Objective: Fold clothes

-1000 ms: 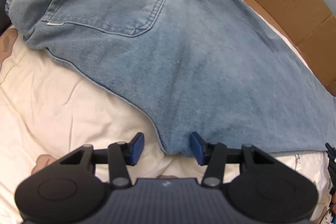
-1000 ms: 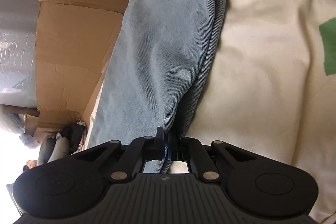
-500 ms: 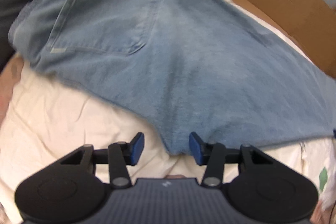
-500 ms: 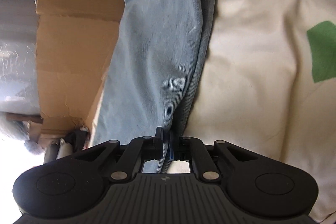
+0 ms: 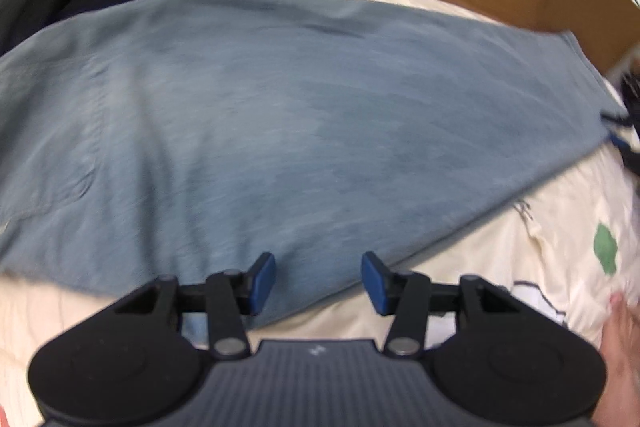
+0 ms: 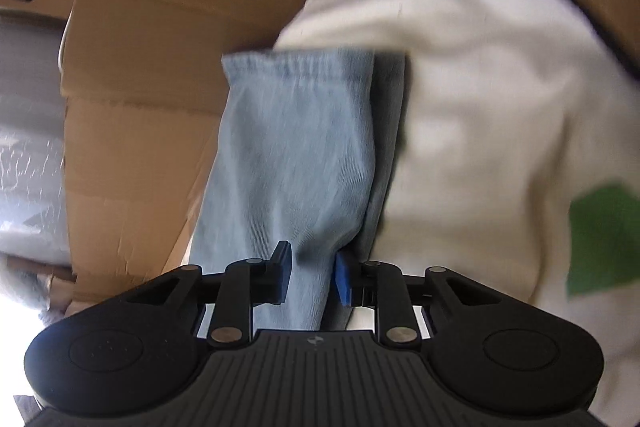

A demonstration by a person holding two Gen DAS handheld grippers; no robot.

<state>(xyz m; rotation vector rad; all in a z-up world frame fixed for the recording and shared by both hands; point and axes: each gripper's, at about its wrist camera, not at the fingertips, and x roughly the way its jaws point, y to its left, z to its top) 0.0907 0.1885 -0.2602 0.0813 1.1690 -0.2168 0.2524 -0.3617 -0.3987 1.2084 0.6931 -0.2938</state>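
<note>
Now jeans (image 6: 296, 155) between parted right gripper (image 6: 310, 277) fingers.

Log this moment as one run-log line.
left gripper: open, over jeans edge | right gripper: part open, jeans leg between pads, grip unclear | jeans flat on cream bedding | fold not done
</note>
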